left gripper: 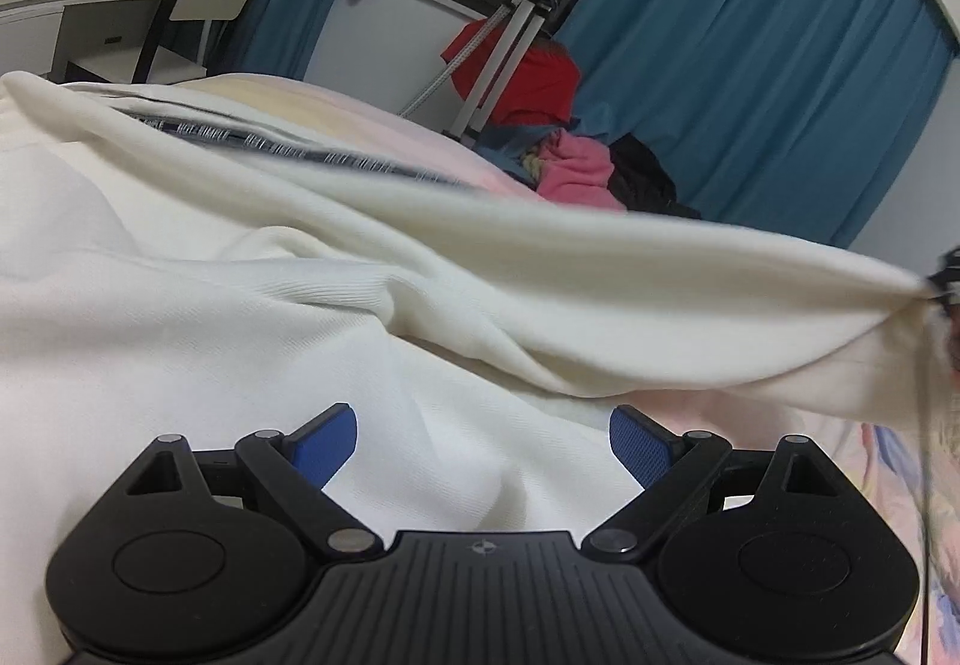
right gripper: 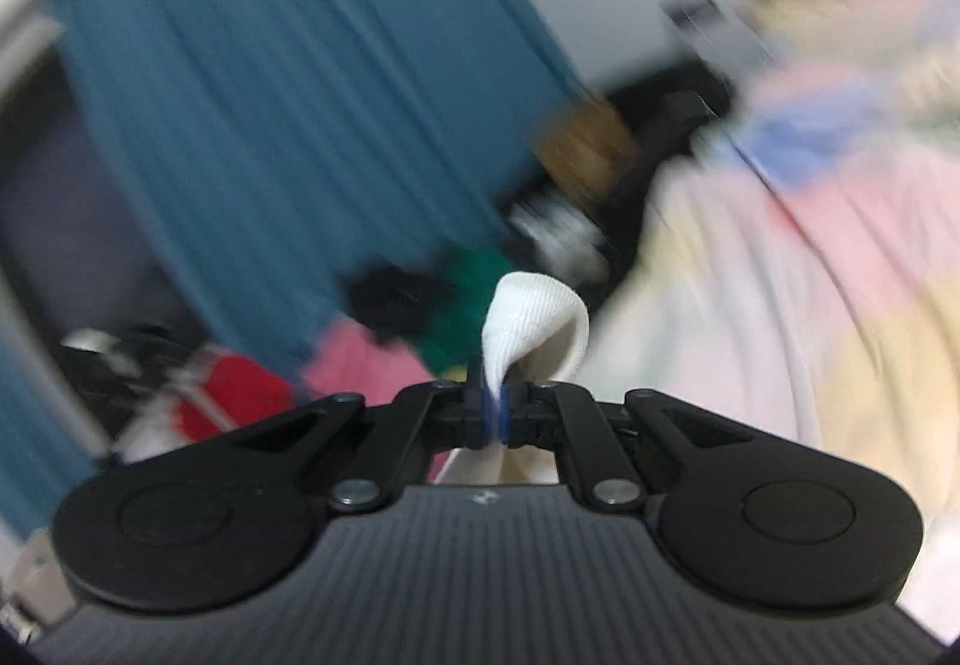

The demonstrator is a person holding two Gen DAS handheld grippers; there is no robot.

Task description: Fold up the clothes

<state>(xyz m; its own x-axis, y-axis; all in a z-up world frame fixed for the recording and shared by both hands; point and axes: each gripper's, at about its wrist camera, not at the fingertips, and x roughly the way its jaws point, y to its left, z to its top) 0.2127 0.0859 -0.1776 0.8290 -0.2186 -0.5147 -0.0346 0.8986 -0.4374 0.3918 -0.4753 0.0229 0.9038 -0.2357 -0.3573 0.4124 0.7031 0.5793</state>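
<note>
Right tool (right gripper: 495, 413) pinches white garment (left gripper: 300, 353) edge; left tool (left gripper: 483, 446) gapes empty above it

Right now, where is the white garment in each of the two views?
Left wrist view: the white garment fills the middle and left, with one fold stretched toward the right edge.
Right wrist view: only a pinched tip of it shows at centre, between the fingers of the right gripper.
Shared landmark: the pink clothing in front of the teal curtain.
</note>
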